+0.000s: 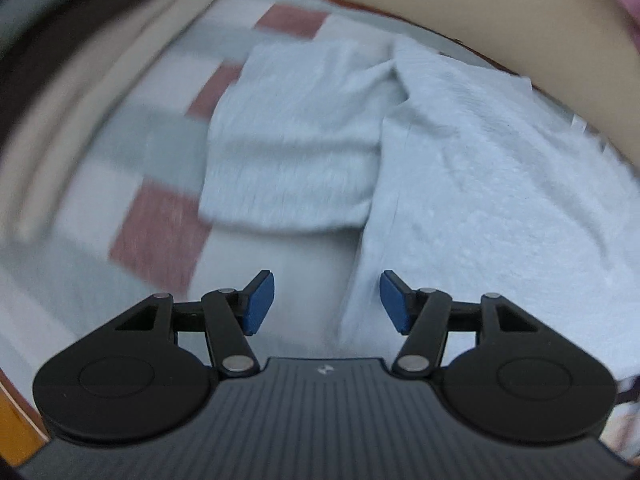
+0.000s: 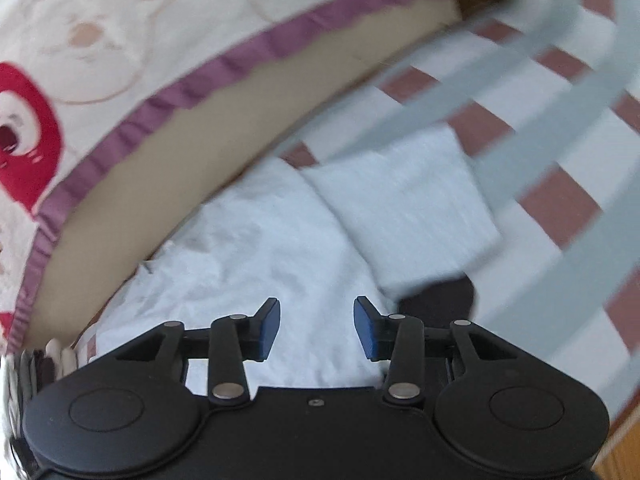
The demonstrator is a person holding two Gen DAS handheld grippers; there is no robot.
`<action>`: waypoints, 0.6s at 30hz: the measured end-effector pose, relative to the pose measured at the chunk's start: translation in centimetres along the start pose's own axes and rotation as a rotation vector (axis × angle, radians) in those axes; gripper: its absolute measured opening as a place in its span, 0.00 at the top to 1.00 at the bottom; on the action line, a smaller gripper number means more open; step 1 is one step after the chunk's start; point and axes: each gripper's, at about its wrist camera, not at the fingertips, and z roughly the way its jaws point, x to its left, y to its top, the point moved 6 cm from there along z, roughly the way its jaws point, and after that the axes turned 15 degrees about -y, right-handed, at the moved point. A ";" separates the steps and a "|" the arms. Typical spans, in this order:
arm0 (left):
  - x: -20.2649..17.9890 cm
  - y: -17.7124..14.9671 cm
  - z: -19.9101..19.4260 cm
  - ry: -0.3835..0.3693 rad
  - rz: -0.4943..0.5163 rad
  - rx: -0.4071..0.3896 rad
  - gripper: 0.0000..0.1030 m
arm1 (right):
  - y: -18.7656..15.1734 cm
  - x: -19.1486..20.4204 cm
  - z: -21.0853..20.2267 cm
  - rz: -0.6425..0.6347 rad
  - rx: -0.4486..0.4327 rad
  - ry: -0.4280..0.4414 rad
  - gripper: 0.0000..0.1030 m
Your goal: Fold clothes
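Checked red-and-grey bedcover point(image 1: 160, 236) under pale blue garment point(image 1: 480, 168), both grippers point(image 1: 327, 302) point(image 2: 317, 329) parted, empty.

1 pale garment point(image 1: 460, 152), 2 hand-held grippers point(image 1: 327, 302)

Covering: checked cloth point(image 2: 540, 128) in white, grey and dull red squares, spread flat.
Beside it: beige padded edge point(image 2: 192, 168).
Above that: cartoon-print blanket point(image 2: 100, 32) with purple trim.
Corner: orange-brown wood point(image 1: 16, 428).
Light: soft, even.
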 end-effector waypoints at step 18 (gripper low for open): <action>-0.5 -5.3 -0.3 -0.132 -0.159 -0.026 0.45 | -4.0 -2.4 3.9 0.215 0.137 0.053 0.52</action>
